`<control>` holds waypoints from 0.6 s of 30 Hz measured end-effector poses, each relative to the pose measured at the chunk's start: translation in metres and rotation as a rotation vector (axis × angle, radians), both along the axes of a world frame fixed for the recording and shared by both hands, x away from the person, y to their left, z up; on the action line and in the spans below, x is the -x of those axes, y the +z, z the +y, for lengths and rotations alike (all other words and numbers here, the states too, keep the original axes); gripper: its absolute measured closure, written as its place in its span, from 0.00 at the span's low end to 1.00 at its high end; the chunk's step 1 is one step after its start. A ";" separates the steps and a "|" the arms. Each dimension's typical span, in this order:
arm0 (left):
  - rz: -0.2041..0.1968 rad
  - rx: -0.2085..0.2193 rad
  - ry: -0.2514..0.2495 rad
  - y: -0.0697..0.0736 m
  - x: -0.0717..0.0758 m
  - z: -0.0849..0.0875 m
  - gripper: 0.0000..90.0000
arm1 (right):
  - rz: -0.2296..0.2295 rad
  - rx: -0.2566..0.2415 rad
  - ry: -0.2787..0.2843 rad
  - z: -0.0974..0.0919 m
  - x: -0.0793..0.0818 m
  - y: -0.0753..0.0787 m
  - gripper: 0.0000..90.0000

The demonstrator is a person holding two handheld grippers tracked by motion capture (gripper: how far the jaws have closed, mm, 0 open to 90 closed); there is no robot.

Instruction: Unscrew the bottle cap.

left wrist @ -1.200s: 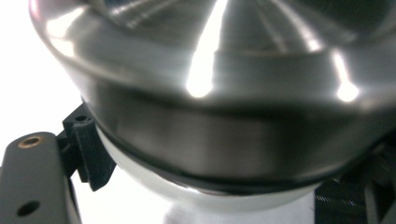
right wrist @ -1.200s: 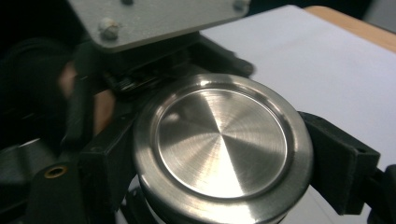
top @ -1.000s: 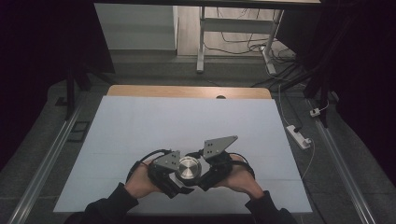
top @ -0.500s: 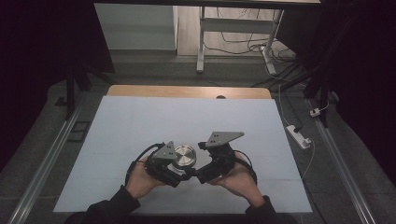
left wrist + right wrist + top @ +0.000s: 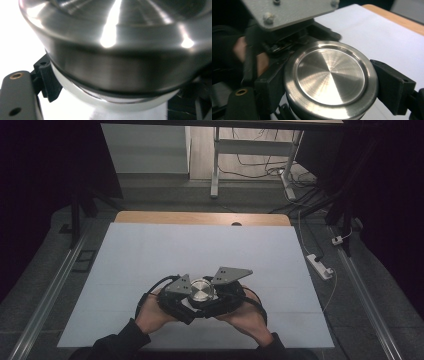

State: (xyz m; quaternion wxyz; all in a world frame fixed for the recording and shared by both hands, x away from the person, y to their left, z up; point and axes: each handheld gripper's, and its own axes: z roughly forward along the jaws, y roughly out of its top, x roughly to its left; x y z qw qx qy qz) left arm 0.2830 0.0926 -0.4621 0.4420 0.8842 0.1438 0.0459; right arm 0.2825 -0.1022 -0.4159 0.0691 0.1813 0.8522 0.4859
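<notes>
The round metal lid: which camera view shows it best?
The right gripper view: the metal lid shows whole, sharp, between that gripper's jaws. The left gripper view shows only its blurred side. In the high view it is small, between both grippers.

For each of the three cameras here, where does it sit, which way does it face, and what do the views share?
High view: above the person's side, facing forward and down on the white table; forearms, both hands, both hand-held grippers.
Left gripper view: on the left hand-held gripper, right up against the steel lid's side.
Right gripper view: on the right hand-held gripper, looking down on the lid top; black jaws flank it.
Shared: the round steel lid.
</notes>
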 end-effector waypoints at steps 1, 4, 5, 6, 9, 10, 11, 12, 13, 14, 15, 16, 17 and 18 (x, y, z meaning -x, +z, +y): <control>0.000 0.000 0.000 0.000 0.000 0.000 0.17 | 0.009 -0.007 0.026 -0.002 -0.001 0.001 0.20; 0.004 0.017 -0.117 0.003 0.004 0.001 0.17 | 0.034 -0.037 0.165 -0.009 -0.005 0.003 0.20; 0.004 0.017 -0.117 0.003 0.004 0.001 0.17 | 0.034 -0.037 0.165 -0.009 -0.005 0.003 0.20; -0.003 0.021 -0.177 0.005 0.007 0.000 0.17 | 0.041 -0.049 0.250 -0.013 -0.005 0.004 0.20; -0.013 0.019 -0.235 0.006 0.010 -0.002 0.17 | 0.010 -0.043 0.363 -0.017 -0.003 0.005 0.20; -0.020 0.022 -0.289 0.006 0.013 -0.005 0.17 | -0.004 -0.042 0.419 -0.019 -0.001 0.005 0.20; -0.020 0.022 -0.289 0.006 0.013 -0.005 0.17 | -0.004 -0.042 0.419 -0.019 -0.001 0.005 0.20; -0.021 0.024 -0.321 0.005 0.015 -0.007 0.17 | -0.002 -0.036 0.470 -0.020 0.000 0.005 0.20; -0.021 0.024 -0.321 0.005 0.015 -0.007 0.17 | 0.004 -0.038 0.480 -0.020 0.000 0.004 0.20; -0.017 0.027 -0.305 0.004 0.015 -0.007 0.17 | 0.004 -0.036 0.477 -0.021 0.000 0.005 0.19; -0.017 0.027 -0.305 0.004 0.015 -0.007 0.17 | 0.004 -0.036 0.477 -0.021 0.000 0.005 0.19; -0.022 0.028 -0.258 0.005 0.012 -0.004 0.17 | -0.014 -0.028 0.421 -0.021 0.000 0.008 0.16; -0.023 0.029 -0.220 0.005 0.010 -0.002 0.17 | -0.017 -0.029 0.387 -0.022 0.000 0.011 0.15; -0.020 0.030 -0.174 0.005 0.008 0.001 0.17 | -0.014 -0.036 0.338 -0.024 -0.001 0.014 0.13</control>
